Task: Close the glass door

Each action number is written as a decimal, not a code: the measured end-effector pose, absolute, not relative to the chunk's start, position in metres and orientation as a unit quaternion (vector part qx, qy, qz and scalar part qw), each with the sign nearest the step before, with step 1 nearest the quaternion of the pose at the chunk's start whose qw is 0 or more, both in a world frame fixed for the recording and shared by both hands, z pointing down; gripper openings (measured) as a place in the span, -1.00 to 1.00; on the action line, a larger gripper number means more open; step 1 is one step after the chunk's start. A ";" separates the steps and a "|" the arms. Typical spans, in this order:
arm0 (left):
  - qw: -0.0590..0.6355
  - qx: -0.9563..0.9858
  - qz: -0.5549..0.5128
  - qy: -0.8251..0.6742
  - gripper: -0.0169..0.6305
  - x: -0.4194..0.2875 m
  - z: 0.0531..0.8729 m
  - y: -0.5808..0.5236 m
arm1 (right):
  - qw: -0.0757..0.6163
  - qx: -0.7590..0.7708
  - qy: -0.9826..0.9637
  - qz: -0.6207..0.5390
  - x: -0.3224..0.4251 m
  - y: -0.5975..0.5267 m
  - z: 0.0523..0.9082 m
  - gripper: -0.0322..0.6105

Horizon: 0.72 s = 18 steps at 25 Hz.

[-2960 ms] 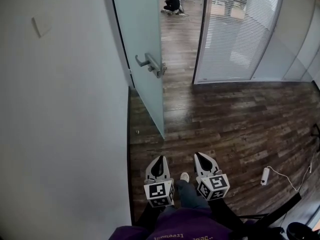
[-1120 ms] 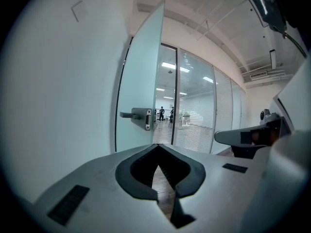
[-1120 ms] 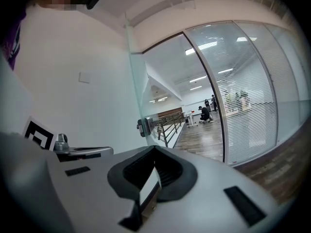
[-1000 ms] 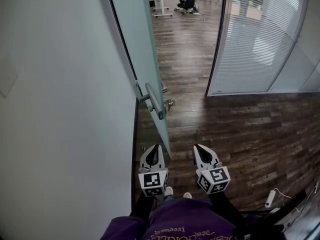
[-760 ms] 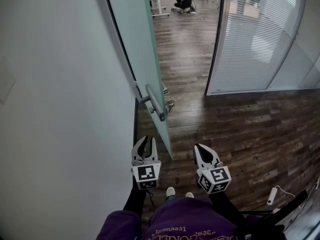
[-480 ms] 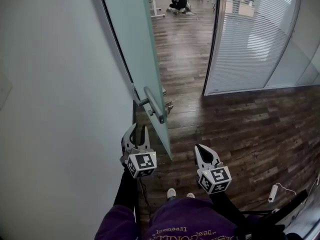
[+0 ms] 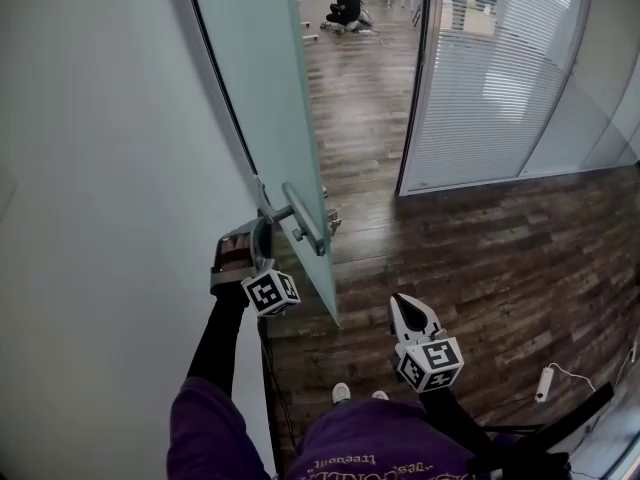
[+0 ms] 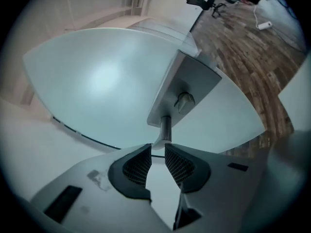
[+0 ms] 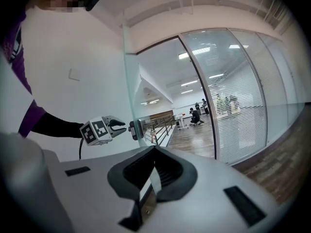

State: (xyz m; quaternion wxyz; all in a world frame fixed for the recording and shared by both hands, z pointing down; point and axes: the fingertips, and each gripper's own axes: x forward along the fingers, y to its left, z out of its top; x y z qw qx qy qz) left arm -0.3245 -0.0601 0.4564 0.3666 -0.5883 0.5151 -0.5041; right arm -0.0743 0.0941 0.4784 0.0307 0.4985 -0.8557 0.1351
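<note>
I'm holding my left tongs [image 8: 158, 147] spread, jaws just opened, nothing between them, right before the handle [image 7: 304, 230] of the glass door [image 7: 265, 88], which is standing ajar beside the wall [image 7: 100, 168]. I'm keeping my right tongs [image 7: 404, 304] low, pressed together.

There is one glass door [image 7: 265, 98]. It carries one metal handle [image 7: 303, 230] and one small lock knob [image 8: 184, 101]. There are two tools, the left tool [image 7: 262, 228] and the right tool [image 7: 403, 303]. Each has one marker cube, so there are two: the left cube [image 7: 270, 293] and the right cube [image 7: 432, 365]. I count one glass wall with blinds [image 7: 490, 78]. On the wooden floor [image 7: 480, 238] there are two shoes, the left shoe [image 7: 342, 393] and the right shoe [image 7: 380, 395], and one white power strip [image 7: 546, 383]. Two people are in the far room: one crouching person [image 7: 346, 6] and one standing person [image 9: 204, 104].
</note>
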 end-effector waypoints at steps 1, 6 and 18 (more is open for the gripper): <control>0.374 -0.588 -0.512 0.503 -0.70 -0.324 0.460 -0.062 | 0.030 0.500 -0.855 0.136 -0.074 0.093 0.479 -0.93; 0.376 -0.601 -0.518 0.479 -0.70 -0.322 0.475 -0.076 | 0.032 0.505 -0.851 0.139 -0.075 0.086 0.489 -0.93; 0.394 -0.613 -0.526 0.439 -0.60 -0.316 0.487 -0.082 | 0.038 0.501 -0.853 0.142 -0.084 0.084 0.490 -0.93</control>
